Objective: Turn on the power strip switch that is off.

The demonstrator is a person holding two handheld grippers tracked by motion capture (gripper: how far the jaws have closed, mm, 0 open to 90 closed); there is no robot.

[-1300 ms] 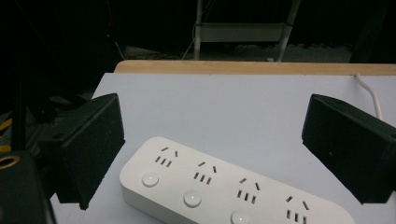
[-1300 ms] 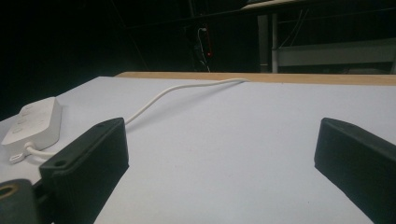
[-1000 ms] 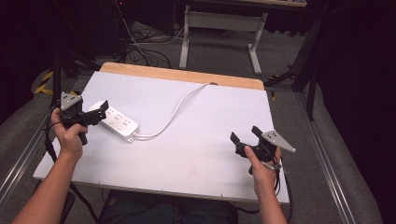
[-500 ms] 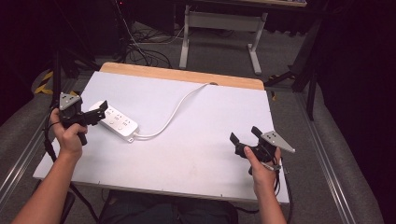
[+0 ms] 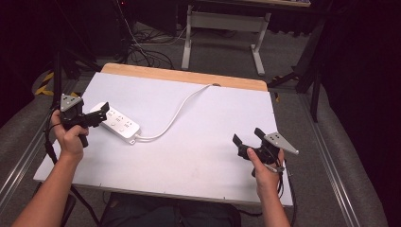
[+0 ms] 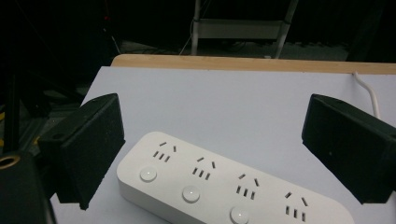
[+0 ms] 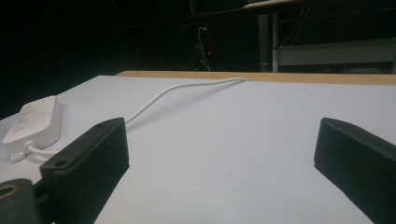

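A white power strip with several sockets and round buttons lies at the left of the white table. Its white cord curves up to the table's far wooden edge. My left gripper is open, its jaws straddling the strip's near end; in the left gripper view the power strip lies low between the jaws, apart from both. My right gripper is open above the bare table near the front right, with nothing between its jaws. In the right gripper view the power strip sits far to the left.
A wooden strip borders the table's far edge. Beyond it stands a metal desk frame with loose cables on the floor. Grey rails run along the table's right side.
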